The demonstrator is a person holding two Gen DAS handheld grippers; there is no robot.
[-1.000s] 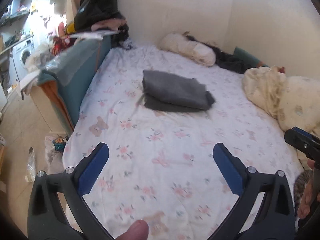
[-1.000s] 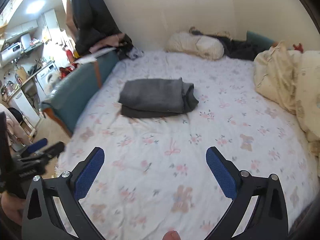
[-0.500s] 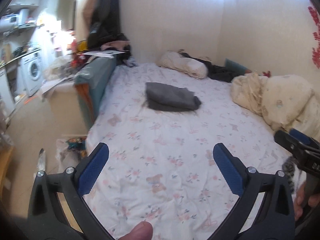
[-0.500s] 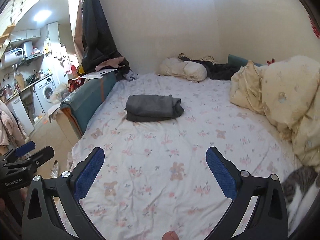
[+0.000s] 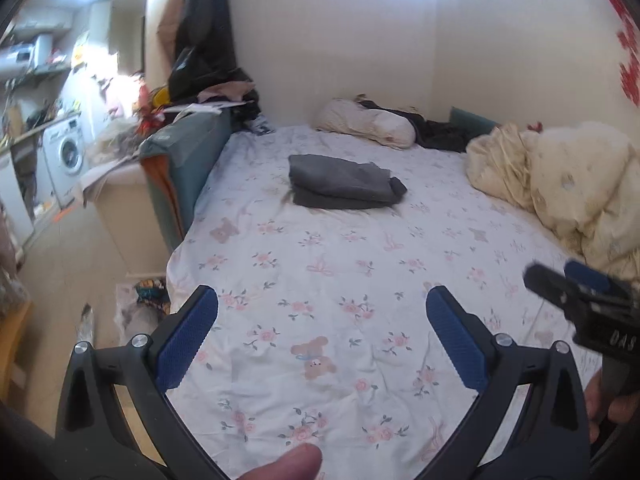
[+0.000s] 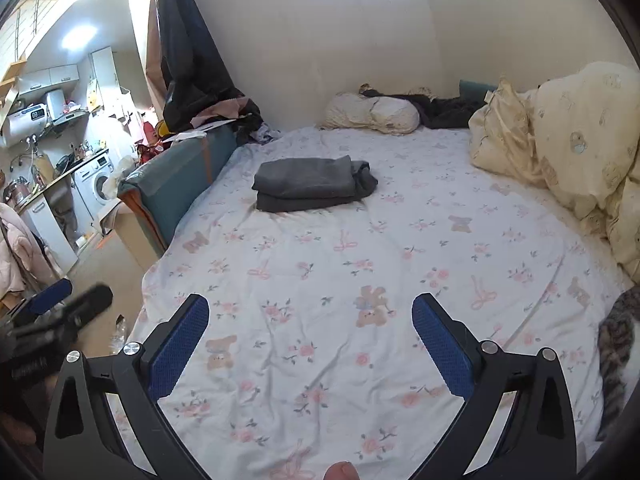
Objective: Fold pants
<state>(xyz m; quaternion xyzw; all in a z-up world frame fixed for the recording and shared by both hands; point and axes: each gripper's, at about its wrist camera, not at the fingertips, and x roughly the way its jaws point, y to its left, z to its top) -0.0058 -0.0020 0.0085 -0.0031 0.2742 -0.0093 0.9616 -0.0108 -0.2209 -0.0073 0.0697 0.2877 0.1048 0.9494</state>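
Note:
The grey pants lie folded in a compact stack on the floral bed sheet, towards the head of the bed; they also show in the right wrist view. My left gripper is open and empty, over the foot of the bed, far from the pants. My right gripper is open and empty, also over the foot of the bed. Each gripper shows at the edge of the other's view: the right one, the left one.
A cream duvet is heaped along the right side. A pillow and dark clothes lie at the head. A teal padded board lines the left edge. A cat lies at the bed's right corner. A washing machine stands far left.
Both grippers have pulled back from the bed and risen. The folded pants look smaller and farther away. Both stayed open and empty.

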